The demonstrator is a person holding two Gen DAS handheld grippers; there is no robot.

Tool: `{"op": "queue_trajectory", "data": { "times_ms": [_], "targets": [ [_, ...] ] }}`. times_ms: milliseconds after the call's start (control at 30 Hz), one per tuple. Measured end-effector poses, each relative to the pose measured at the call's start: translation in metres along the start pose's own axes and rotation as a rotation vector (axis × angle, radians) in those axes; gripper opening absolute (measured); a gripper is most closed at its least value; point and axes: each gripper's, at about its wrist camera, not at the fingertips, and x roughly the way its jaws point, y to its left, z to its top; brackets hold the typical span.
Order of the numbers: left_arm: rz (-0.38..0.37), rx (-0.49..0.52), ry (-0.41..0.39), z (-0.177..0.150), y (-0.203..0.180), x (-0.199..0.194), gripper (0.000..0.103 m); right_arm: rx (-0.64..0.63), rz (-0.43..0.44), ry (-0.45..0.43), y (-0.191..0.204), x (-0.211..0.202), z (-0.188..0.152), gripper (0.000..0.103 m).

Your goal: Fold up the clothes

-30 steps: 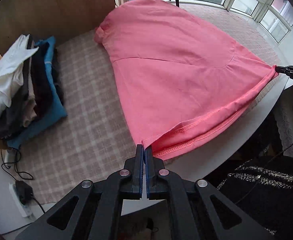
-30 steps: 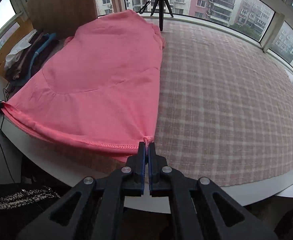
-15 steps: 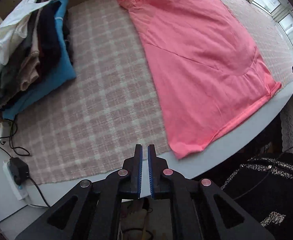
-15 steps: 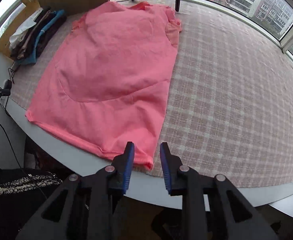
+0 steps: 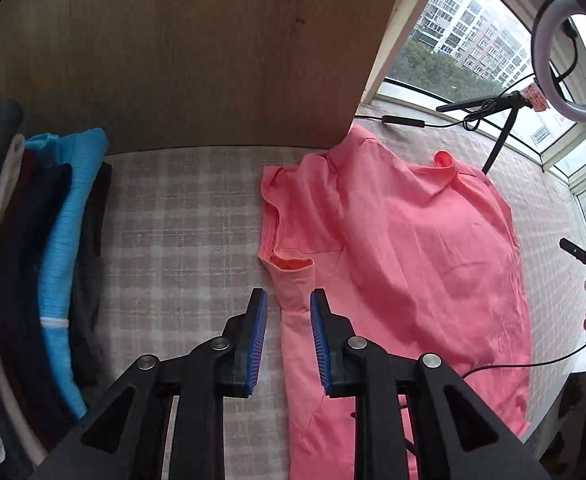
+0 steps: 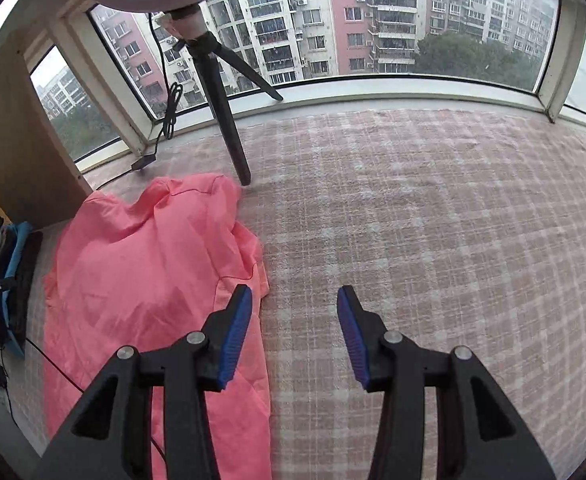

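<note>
A pink T-shirt (image 5: pixel 405 264) lies spread flat on the checked cloth, collar towards the window. My left gripper (image 5: pixel 287 300) hangs over its left sleeve (image 5: pixel 293 280); its jaws are opening and the sleeve's edge lies between the blue pads, which do not press on it. In the right wrist view the same pink T-shirt (image 6: pixel 145 280) lies at the left. My right gripper (image 6: pixel 295 294) hovers by its right sleeve (image 6: pixel 253 256); its jaws are opening, with only checked cloth between them and the left pad over the shirt's edge.
A pile of folded clothes (image 5: pixel 49 264) lies at the left by a wooden panel (image 5: pixel 197 52). A ring light on a tripod (image 6: pixel 221 108) stands at the back by the windows, its cable trailing. The checked cloth (image 6: pixel 433 220) stretches to the right.
Both grippers let go of the shirt's hem, which dropped flat, then moved up along the shirt to its sleeves. Both jaws went from shut to apart.
</note>
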Motion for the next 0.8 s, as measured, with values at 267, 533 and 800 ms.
{"op": "queue_trajectory", "data": {
  "times_ms": [267,533,800],
  "targets": [
    [0.019,-0.005,0.051,0.030,0.000,0.060,0.021,0.069,0.163,0.062,-0.001,0.092,0.031,0.044],
    [0.013,0.016,0.057,0.039,-0.002,0.083,0.021,-0.034,0.264,0.110,0.029,0.105,0.020,0.003],
    [0.071,0.076,0.074,0.027,-0.008,0.099,0.017,0.124,-0.143,-0.325,0.001,0.003,0.014,0.016]
  ]
}}
